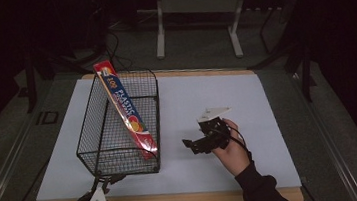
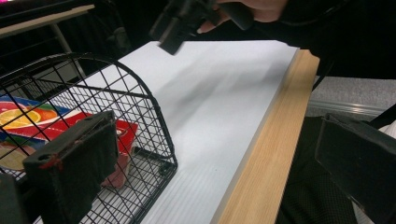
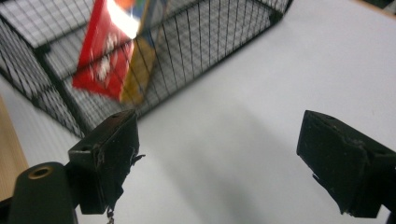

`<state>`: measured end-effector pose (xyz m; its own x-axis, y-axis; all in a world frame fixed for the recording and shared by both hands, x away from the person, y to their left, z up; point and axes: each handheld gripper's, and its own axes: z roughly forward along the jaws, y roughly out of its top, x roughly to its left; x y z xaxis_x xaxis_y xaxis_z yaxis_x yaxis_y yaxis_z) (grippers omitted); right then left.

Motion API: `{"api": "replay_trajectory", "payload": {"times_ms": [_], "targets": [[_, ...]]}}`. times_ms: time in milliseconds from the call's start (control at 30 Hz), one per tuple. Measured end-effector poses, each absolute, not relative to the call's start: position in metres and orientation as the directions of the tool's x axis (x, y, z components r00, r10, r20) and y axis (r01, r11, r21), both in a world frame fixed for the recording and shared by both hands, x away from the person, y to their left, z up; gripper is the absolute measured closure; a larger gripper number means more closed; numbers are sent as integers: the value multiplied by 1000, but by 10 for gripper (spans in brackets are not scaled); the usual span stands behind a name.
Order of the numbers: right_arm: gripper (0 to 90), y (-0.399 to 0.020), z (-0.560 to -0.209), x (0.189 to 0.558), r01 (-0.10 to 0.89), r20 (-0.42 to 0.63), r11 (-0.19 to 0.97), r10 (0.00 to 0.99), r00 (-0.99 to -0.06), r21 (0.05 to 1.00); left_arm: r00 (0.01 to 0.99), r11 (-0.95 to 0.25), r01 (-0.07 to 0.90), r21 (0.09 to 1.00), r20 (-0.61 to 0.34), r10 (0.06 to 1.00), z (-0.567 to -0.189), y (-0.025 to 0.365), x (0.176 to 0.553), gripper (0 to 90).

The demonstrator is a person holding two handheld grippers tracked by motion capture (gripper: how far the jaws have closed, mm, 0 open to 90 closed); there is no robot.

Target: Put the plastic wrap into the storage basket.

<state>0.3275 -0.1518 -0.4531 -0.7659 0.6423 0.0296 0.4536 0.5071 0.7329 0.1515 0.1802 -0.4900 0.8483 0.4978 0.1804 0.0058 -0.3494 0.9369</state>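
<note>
Wire basket (image 1: 95,139), one, holding one box (image 1: 127,111), two grippers, perhaps empty.

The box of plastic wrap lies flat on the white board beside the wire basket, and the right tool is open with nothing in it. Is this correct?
Not quite. The box is not flat on the board: it stands tilted inside the basket, its top end leaning on the far rim, as the high view shows. The rest is right: the right tool is open with nothing in it.

Red box (image 1: 127,111) in basket: "PLASTIC", number "100"
</note>
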Motion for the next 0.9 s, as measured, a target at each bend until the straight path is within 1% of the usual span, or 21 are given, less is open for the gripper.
{"api": "replay_trajectory", "payload": {"times_ms": [267,700,800,900], "targets": [[130,-180,-469,315,460,11,517,655,-755,722,849,-352,10,936,178,498,-491,179,152,0],[129,-203,-490,303,469,-1,513,675,-738,719,852,-357,8,934,181,492,-491,179,151,0],[128,-209,-496,297,446,-36,523,677,-735,726,854,-356,10,934,178,490,-491,179,152,0],[131,-214,-494,295,412,-69,512,686,-724,754,855,-357,12,934,176,488,-491,180,152,0]]}}
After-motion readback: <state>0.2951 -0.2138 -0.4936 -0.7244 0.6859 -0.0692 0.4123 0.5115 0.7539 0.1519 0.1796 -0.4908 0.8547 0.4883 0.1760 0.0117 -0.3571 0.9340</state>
